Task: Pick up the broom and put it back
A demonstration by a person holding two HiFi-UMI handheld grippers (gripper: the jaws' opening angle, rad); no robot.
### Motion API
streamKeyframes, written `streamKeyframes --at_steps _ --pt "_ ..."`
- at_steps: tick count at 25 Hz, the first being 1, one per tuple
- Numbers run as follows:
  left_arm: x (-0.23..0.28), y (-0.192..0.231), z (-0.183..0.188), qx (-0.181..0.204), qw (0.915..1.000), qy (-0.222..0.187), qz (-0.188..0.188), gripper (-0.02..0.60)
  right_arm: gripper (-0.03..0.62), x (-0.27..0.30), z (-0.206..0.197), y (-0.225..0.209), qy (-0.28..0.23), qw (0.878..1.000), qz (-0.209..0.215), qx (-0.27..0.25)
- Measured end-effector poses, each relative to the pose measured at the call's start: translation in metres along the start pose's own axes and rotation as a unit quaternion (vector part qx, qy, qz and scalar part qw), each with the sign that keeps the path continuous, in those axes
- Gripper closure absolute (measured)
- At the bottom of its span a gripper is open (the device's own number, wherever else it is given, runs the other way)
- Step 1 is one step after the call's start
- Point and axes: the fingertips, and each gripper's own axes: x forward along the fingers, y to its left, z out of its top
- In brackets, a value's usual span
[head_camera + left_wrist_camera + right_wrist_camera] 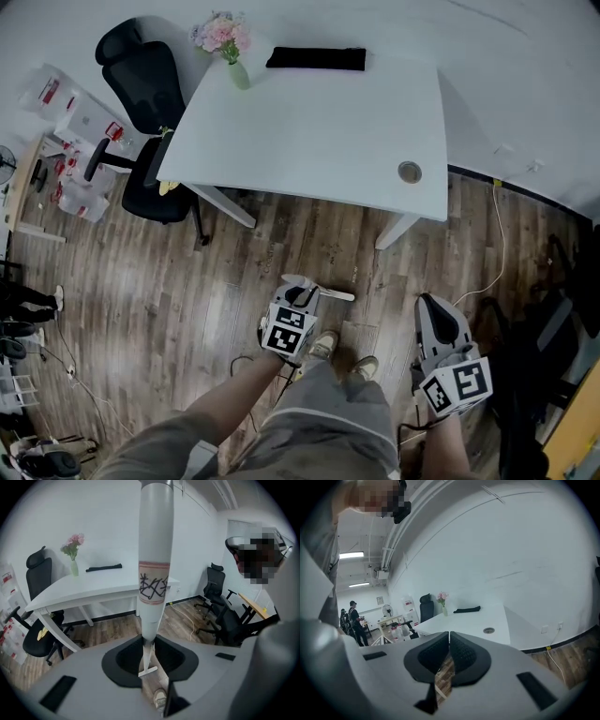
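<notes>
Long white broom handle (154,550), pinched at its thin lower end between the black pads of the left gripper (150,641). Jaws narrowly parted and pressing on it from both sides. Thick white shaft rising from the grip and running off the top of the left gripper view. Seen from the head view, the same handle (323,292) poking out sideways from the left gripper (298,300), low over the brown wooden plank floor (141,300), just ahead of a pair of pale shoes (323,345).

Halfway up the shaft, a pale label band (153,581) with reddish edges and black criss-cross scribble; not legible as words.

Over to the right gripper (449,637): black pads pressed together at the tips, nothing between them, only floor planks showing below. From the head view, right gripper (433,309) held apart from the left, out past the shoes. Black-and-white square markers on both cubes, no lettering.

Further out, a white rectangular table (319,141) with a round grommet (409,172), a pale green vase of pink flowers (239,73) and a flat black strip (316,59) near its far edge. Black office chair (150,94) at the table's left corner. White cable (502,244) trailing across the floor on the right.
</notes>
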Motion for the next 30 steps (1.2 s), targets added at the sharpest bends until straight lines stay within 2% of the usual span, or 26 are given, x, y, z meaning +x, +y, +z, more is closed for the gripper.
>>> streamKeyframes --at_steps 7,14,25,30 --pt "0.035 0.021 0.023 0.000 0.9989 -0.047 0.004 0.492 0.562 0.028 -0.034 -0.010 0.009 1.000 0.008 0.004" --pt "0.070 0.033 0.059 0.026 0.9990 -0.032 -0.016 0.491 0.562 0.042 -0.037 -0.014 0.021 1.000 0.007 0.010" --pt "0.129 0.064 0.110 0.014 0.9985 -0.039 -0.034 0.489 0.562 0.066 -0.038 -0.027 0.027 0.999 -0.010 0.023" --pt "0.140 0.078 0.116 0.024 0.9989 -0.034 -0.019 0.486 0.562 0.068 -0.042 -0.024 0.032 0.999 -0.011 0.024"
